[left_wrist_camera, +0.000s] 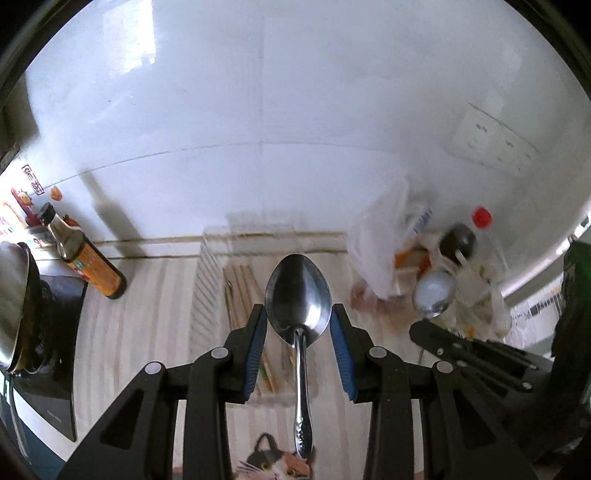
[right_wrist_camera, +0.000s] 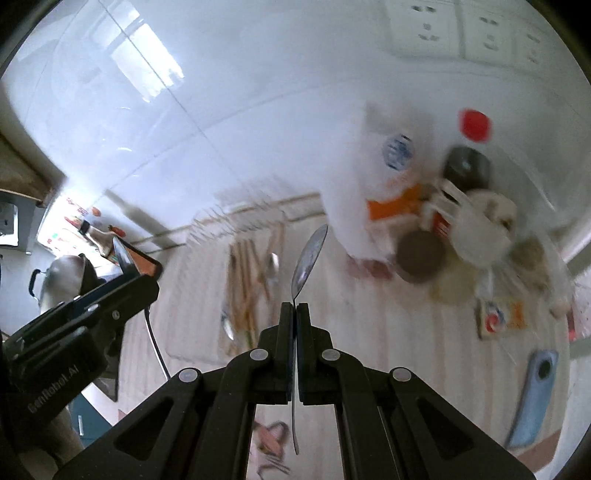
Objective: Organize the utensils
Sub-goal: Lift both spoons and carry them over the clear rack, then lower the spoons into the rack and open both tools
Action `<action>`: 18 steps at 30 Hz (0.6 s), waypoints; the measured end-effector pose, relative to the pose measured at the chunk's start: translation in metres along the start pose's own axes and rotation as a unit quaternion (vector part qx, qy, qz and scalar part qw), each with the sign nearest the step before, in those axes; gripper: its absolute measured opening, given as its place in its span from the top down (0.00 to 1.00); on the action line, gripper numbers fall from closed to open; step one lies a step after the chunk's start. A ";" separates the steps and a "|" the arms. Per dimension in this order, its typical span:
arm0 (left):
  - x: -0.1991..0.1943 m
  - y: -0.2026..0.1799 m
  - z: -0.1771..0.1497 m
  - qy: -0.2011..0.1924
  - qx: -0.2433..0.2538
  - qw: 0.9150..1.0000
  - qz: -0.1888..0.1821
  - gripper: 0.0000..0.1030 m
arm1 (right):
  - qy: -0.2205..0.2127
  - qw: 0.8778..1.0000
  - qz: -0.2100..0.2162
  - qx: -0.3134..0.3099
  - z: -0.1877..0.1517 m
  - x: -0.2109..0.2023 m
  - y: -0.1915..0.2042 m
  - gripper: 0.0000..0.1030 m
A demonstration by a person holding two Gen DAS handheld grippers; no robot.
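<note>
My left gripper (left_wrist_camera: 298, 312) holds a steel spoon (left_wrist_camera: 299, 295) by the sides of its bowl, handle pointing back toward the camera, above a clear utensil tray (left_wrist_camera: 210, 280) with wooden chopsticks (left_wrist_camera: 240, 288). My right gripper (right_wrist_camera: 294, 306) is shut on the neck of a second steel spoon (right_wrist_camera: 308, 254), seen edge-on, bowl pointing forward. That gripper and its spoon (left_wrist_camera: 434, 295) also show at the right of the left wrist view. In the right wrist view the tray (right_wrist_camera: 207, 229) holds chopsticks (right_wrist_camera: 242, 280) and spoons, and the left gripper's body (right_wrist_camera: 92, 306) is at the left.
A soy sauce bottle (left_wrist_camera: 86, 258) and a pot on a cooktop (left_wrist_camera: 55, 314) stand at the left. Bags, jars and a red-capped bottle (right_wrist_camera: 474, 123) crowd the right back corner. A blue peeler-like tool (right_wrist_camera: 533, 395) lies at right. White tiled wall with sockets (right_wrist_camera: 428, 29) behind.
</note>
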State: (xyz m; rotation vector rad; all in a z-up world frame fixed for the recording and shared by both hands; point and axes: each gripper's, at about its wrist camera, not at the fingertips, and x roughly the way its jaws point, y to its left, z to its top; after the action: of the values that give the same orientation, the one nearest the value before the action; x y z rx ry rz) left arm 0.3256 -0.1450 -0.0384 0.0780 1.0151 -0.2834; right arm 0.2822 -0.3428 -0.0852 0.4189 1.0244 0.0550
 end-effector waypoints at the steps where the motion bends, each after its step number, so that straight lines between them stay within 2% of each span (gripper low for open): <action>1: 0.001 0.004 0.004 0.000 -0.002 1.000 0.002 0.69 | 0.002 1.000 0.005 -0.002 0.009 0.007 0.007 0.99; 8: 0.033 0.036 0.026 0.029 -0.022 0.999 0.008 0.69 | 0.025 0.999 0.021 -0.011 0.035 0.052 0.038 0.99; 14: 0.076 0.062 0.031 0.081 -0.041 0.996 0.010 0.69 | 0.059 0.998 0.017 -0.018 0.043 0.101 0.061 0.99; 18: 0.101 0.078 0.026 0.119 -0.064 0.991 -0.003 0.69 | 0.076 0.997 0.013 -0.017 0.042 0.123 0.067 0.99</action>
State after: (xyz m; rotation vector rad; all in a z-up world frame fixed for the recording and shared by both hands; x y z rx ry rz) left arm 0.4181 -0.0947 -0.1149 -0.0072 1.2686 -0.2170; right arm 0.3922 -0.2646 -0.1427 0.4018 1.1666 0.1298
